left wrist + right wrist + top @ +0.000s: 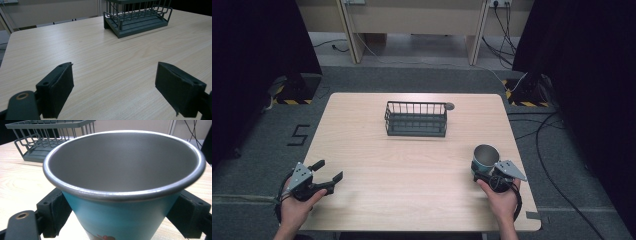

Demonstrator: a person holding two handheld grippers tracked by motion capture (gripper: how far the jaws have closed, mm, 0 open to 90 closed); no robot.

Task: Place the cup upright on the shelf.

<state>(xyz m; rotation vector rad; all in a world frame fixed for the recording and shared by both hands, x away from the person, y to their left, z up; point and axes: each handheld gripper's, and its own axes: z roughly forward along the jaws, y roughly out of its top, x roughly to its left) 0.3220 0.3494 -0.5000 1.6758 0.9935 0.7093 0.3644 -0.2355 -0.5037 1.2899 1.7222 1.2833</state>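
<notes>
On pale wooden table (412, 165), wire basket (416, 119)

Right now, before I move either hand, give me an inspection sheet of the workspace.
Surface: light wood table, bare apart from the items below.
Job's things: blue cup with metal inside, upright, near the right edge; dark wire basket at the far centre, nothing seen inside.
Clutter: small grey round object at the basket's far right corner; cannot tell what it is.
Grippers: left gripper open, holding nothing; right gripper has its jaws on either side of the cup.
Cables: black cables on the floor to the right.
Surroundings: grey carpet, dark curtains both sides, wooden furniture behind.
</notes>
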